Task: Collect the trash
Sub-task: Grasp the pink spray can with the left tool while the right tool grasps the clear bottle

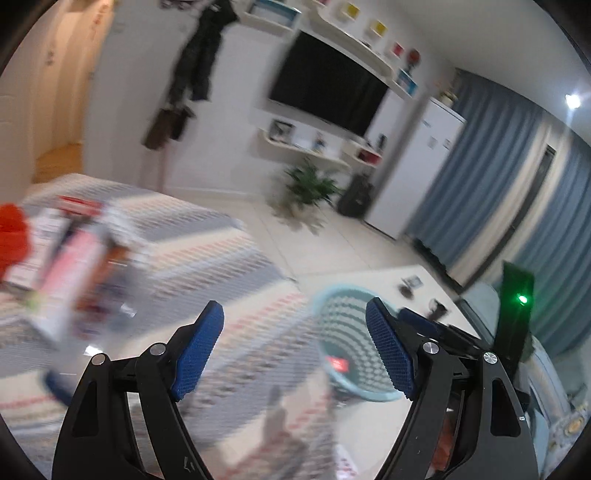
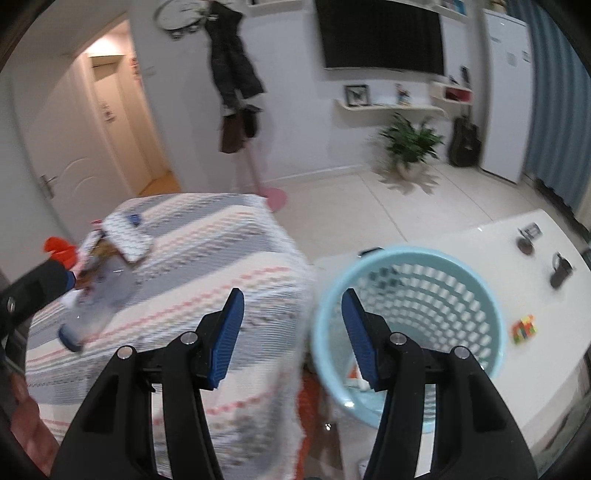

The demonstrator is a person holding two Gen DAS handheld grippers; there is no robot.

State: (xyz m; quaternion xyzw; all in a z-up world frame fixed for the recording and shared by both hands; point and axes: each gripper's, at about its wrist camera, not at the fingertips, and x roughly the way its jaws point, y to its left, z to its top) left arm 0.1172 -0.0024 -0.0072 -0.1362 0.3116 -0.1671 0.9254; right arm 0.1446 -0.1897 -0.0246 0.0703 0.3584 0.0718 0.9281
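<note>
The left gripper (image 1: 295, 347) hangs over the striped tablecloth (image 1: 236, 266) with its blue-padded fingers (image 1: 199, 350) spread wide apart and nothing between them. The right gripper (image 2: 291, 336) is likewise spread, its fingers (image 2: 227, 339) holding nothing, poised above the near right edge of the cloth-covered table (image 2: 207, 258) where the cloth drops toward the floor.

The trash sits in a loose pile toward the far left corner of that table. In the right wrist view it includes a clear plastic bottle (image 2: 94, 306) with a blue cap lying on its side near the left edge, a white patterned box (image 2: 127, 236) further back, and a red piece (image 2: 57, 251) at the left edge; the items touch or overlap one another. In the left wrist view the same pile (image 1: 74, 258) is smeared by motion blur and its parts cannot be told apart.

A light blue perforated basket (image 2: 406, 258) stands just beside the table's right edge, resting on a white surface (image 2: 517, 369). Something red and white lies at its bottom (image 1: 338, 363). On the white surface, well apart from the basket, lie a scrambled puzzle cube (image 2: 523, 328) and a dark binder clip (image 2: 561, 271).

Beyond, a potted plant (image 2: 410, 147) stands on the tiled floor below a wall-mounted television (image 2: 380, 33).
</note>
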